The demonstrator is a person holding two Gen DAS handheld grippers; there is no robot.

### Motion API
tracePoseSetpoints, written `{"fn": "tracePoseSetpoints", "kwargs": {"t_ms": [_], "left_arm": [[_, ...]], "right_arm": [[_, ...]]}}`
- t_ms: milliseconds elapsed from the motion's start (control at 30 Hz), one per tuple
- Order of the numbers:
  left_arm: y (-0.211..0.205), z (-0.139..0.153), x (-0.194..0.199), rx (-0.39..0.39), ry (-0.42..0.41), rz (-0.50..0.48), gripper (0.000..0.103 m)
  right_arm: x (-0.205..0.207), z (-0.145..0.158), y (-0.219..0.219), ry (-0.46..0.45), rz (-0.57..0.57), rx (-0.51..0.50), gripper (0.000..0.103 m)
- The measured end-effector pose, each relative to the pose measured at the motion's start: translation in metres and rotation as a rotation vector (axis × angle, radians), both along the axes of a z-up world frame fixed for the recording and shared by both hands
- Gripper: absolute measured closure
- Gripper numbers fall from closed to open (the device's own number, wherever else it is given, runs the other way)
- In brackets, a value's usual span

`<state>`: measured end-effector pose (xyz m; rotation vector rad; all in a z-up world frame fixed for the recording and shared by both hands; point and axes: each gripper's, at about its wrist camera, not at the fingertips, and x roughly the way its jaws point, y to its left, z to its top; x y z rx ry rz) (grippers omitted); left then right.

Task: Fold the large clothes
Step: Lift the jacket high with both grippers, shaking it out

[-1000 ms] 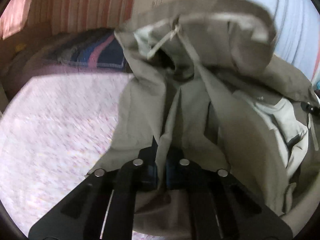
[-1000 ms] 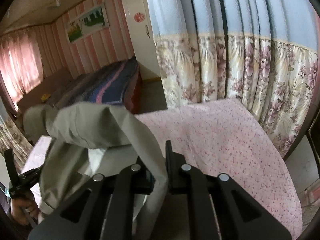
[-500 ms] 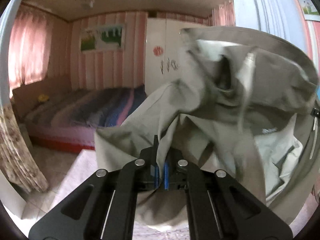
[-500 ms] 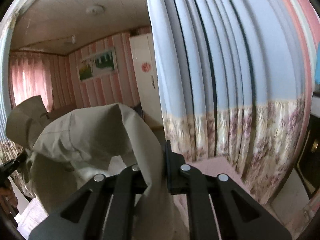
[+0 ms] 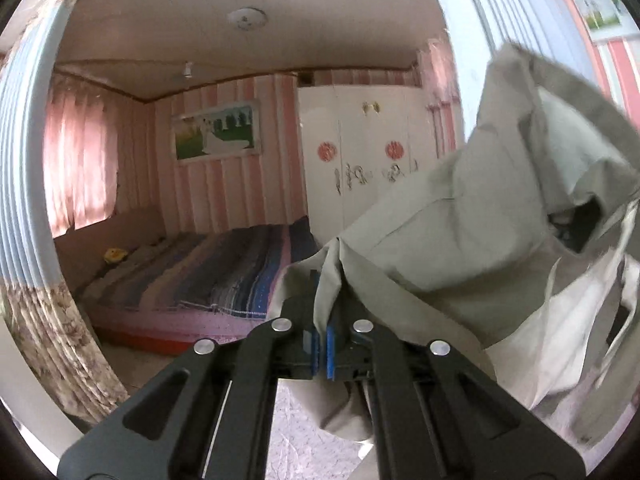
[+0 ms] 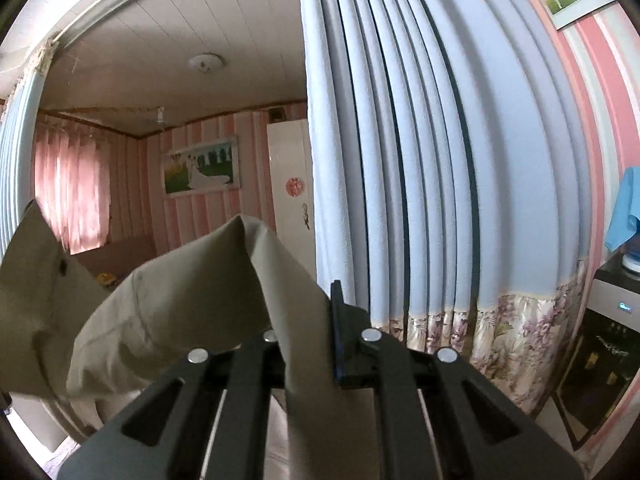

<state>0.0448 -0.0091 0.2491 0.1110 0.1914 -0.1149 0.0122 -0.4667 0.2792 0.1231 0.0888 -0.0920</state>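
In front of the blue curtain [image 6: 420, 160], the jacket [image 5: 460, 248] hangs lifted between both grippers. The left gripper [image 5: 323, 320] is clamped on one fold of the jacket; the right gripper [image 6: 316, 340] pinches another fold beside the curtain.

I am working in a home bedroom: a bed [image 5: 208, 272] under a striped blanket, a white wardrobe [image 5: 360, 152], pink striped walls, a framed picture [image 5: 216, 132] and long blue curtains [image 6: 420, 160].
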Motion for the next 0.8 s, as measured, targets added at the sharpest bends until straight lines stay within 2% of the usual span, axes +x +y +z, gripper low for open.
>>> {"fn": "tracePoseSetpoints", "kwargs": {"t_ms": [67,167,233,467,533,600,667,800], "left_arm": [[-0.002,-0.001,-0.002,-0.047,0.005,-0.014,0.103],[0.01,0.02,-0.016,-0.083,-0.053,0.01,0.103],[0.022,0.043,-0.026,-0.106,-0.11,0.029,0.103],[0.055,0.148,-0.087,-0.147,-0.336,0.1,0.103],[0.056,0.171,-0.099,-0.152,-0.376,0.111,0.103],[0.059,0.194,-0.108,-0.152,-0.4,0.125,0.103],[0.059,0.204,-0.108,-0.141,-0.397,0.133,0.103],[0.055,0.205,-0.08,-0.125,-0.35,0.14,0.103]], "right_arm": [[0.001,0.006,-0.002,0.004,-0.004,-0.005,0.095],[-0.009,0.018,0.001,-0.027,0.0,-0.016,0.095],[-0.019,0.025,0.001,-0.053,0.003,-0.022,0.095],[-0.07,0.089,0.003,-0.185,-0.02,-0.051,0.095],[-0.083,0.105,0.006,-0.221,-0.017,-0.053,0.095],[-0.091,0.12,0.008,-0.25,-0.011,-0.053,0.095],[-0.092,0.129,0.006,-0.263,-0.007,-0.043,0.095],[-0.076,0.131,0.001,-0.229,-0.008,-0.03,0.095]]}}
